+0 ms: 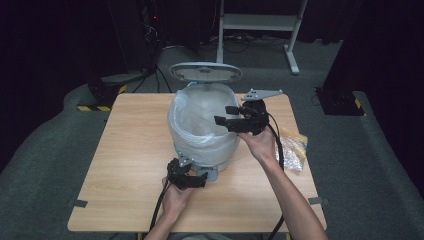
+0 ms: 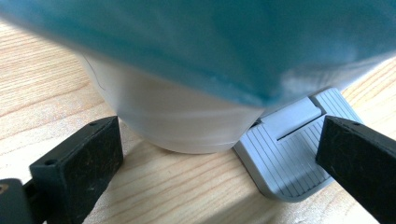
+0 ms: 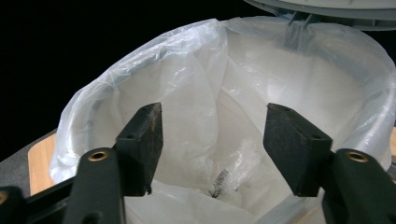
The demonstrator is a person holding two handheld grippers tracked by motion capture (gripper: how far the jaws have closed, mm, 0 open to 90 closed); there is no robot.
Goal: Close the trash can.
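Bin: I am looking at a white pedal bin [image 1: 202,135] standing in the middle of the high view, on the wooden table [image 1: 125,150]; its grey lid [image 1: 205,71] is standing open at the upper middle of the frame.
Liner: a clear plastic bag [image 1: 197,117] is lining the bin and folding over its rim; in the right gripper view I am seeing a small printed scrap [image 3: 219,182] lying at the bottom of the bag (too small to read).
Pedal: the grey ribbed pedal [image 2: 289,154] is sticking out at the foot of the bin, lower right of the left gripper view.
Left gripper: my left gripper [image 1: 187,177] is sitting low at the bin's base, lower middle of the high view; its jaws are standing spread, one on the bare wood, the other at the pedal's right edge (I cannot tell if it is touching).
Right gripper: my right gripper [image 1: 227,116] is hovering over the bin's right rim, pointing across the mouth; its jaws are gaping apart with nothing between them.
Beside the table's right edge: a yellowish packet [image 1: 292,147] is lying at middle right of the high view.
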